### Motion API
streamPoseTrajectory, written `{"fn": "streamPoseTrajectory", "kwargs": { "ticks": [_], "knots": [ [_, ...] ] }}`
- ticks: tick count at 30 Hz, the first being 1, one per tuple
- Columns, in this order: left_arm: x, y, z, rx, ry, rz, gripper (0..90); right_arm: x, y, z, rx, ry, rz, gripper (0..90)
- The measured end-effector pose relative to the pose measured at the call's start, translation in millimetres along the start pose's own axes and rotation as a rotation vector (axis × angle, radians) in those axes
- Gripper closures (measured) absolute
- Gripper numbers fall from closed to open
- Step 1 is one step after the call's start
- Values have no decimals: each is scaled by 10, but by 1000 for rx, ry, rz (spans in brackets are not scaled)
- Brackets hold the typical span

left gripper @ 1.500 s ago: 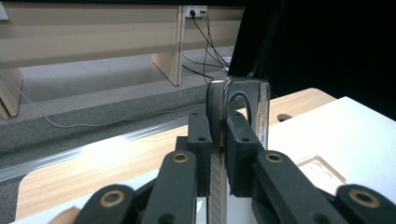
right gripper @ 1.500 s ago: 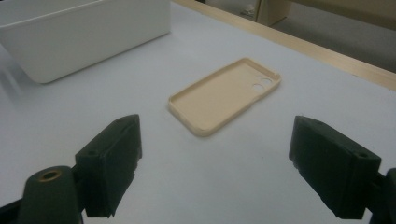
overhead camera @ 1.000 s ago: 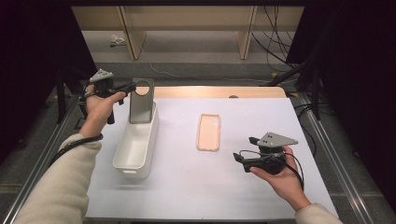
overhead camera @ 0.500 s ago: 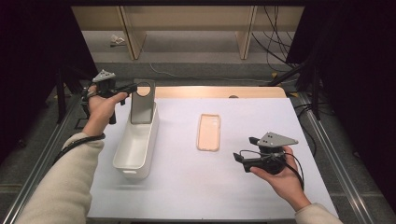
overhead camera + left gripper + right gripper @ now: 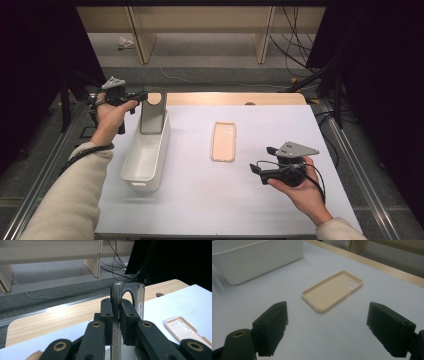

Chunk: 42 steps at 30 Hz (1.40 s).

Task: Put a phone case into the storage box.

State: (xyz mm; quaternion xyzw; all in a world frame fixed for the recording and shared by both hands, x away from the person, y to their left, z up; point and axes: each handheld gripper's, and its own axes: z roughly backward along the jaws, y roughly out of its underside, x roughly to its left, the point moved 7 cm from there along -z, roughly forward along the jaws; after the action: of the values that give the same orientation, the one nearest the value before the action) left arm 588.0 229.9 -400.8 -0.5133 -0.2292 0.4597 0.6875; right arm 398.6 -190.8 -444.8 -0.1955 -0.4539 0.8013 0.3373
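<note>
We are pinching the grey phone case upright with the left gripper above the white bin — probably for dropping it in — while the right gripper is waiting wide open near the beige case.

Dark grey phone case, beige case, white bin, black claws.

Two phone cases, one white bin, two grippers.

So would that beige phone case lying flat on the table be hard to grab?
Probably light and a bit bendy: the beige phone case is a thin open shell. Lying flat on the smooth table, it may slide when nudged. It shouldn't roll.
</note>
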Motion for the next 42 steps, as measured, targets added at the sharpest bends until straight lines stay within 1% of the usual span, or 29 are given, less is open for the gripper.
{"fn": "streamPoseTrajectory", "kwargs": {
  "ticks": [30,42],
  "knots": [
    [83,169,-89,31,-8,27,814,-5,3,-7,1,2,3,182],
    [102,206,-108,38,-13,35,813,-7,4,-5,1,2,2,182]
  ]
}}
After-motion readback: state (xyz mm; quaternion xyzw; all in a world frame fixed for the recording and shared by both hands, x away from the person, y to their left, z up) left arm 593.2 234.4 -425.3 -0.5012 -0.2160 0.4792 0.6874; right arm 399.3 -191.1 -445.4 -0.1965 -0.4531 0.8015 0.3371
